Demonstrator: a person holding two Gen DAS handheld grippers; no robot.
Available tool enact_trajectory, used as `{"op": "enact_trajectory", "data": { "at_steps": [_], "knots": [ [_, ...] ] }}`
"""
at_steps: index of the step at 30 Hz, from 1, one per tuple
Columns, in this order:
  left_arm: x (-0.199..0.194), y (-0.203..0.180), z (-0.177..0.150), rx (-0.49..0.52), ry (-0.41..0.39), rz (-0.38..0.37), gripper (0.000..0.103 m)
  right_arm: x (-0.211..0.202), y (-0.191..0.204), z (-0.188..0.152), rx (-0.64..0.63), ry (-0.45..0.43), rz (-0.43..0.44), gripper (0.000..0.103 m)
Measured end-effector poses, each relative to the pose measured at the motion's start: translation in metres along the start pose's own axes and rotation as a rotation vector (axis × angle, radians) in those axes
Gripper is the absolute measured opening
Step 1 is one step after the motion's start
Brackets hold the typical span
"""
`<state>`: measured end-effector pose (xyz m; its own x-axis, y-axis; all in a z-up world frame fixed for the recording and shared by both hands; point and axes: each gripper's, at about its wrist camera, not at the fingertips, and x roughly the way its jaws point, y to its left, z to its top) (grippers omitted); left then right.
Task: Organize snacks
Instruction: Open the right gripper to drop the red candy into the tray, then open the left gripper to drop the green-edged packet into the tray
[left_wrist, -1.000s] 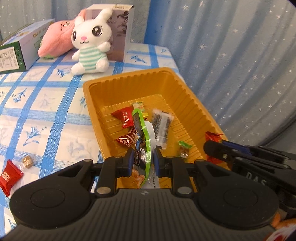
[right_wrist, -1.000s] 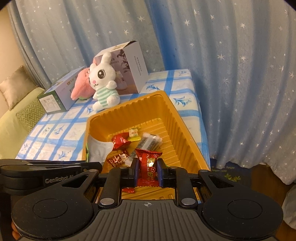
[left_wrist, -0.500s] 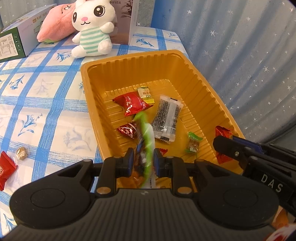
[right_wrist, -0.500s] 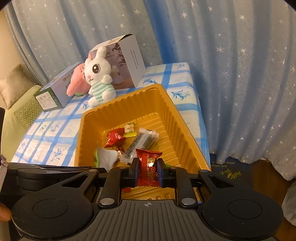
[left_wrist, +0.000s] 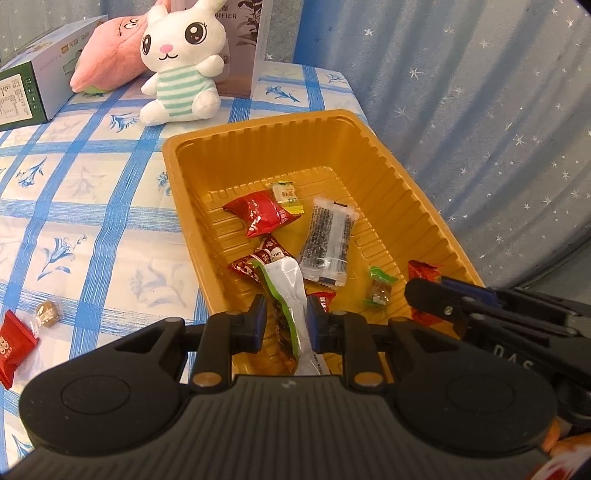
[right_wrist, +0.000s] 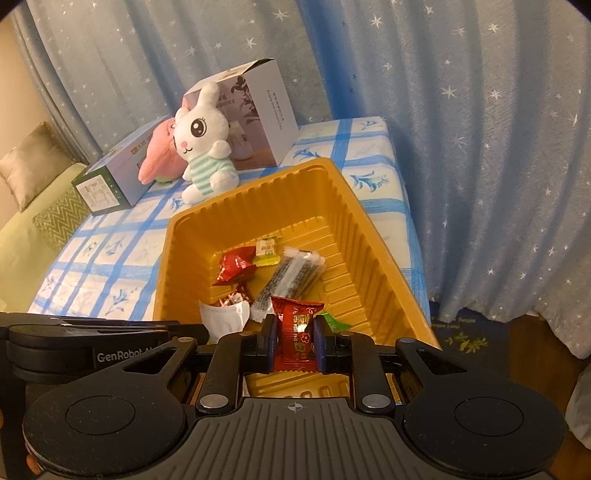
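Both tools still grip packets over the yellow tray (left_wrist: 399, 162): left tool (left_wrist: 283, 320) green-white, right tool (right_wrist: 294, 334) red.

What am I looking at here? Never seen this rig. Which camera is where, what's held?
No robot arm: a person holds a two-finger tool in each hand, each with a fisheye camera looking along its fingers. One picture is from the left tool, the other from the right. The left tongs are shut on a green-and-white snack packet; the right tongs are shut on a red snack packet. Both hang over an orange tray already holding several snacks. On the blue-checked tablecloth lie a red candy and a small gold candy, outside the tray, with a plush rabbit and boxes behind.
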<state>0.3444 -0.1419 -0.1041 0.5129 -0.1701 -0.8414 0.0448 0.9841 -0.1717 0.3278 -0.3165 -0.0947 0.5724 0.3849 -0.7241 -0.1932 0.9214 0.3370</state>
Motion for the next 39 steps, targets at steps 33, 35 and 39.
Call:
{"op": "enact_trajectory", "data": {
  "at_steps": [33, 35, 39],
  "knots": [
    [-0.05, 0.008, -0.02, 0.086, -0.095, -0.084, 0.035, -0.035, 0.004, -0.005, 0.0, -0.082, -0.018, 0.068],
    [-0.06, 0.008, -0.023, 0.103, -0.107, -0.087, 0.039, -0.046, 0.003, -0.008, 0.004, -0.095, -0.016, 0.072],
    [-0.082, 0.011, -0.034, 0.136, -0.136, -0.105, 0.049, -0.068, 0.004, -0.015, 0.005, -0.122, -0.017, 0.078]
  ]
}}
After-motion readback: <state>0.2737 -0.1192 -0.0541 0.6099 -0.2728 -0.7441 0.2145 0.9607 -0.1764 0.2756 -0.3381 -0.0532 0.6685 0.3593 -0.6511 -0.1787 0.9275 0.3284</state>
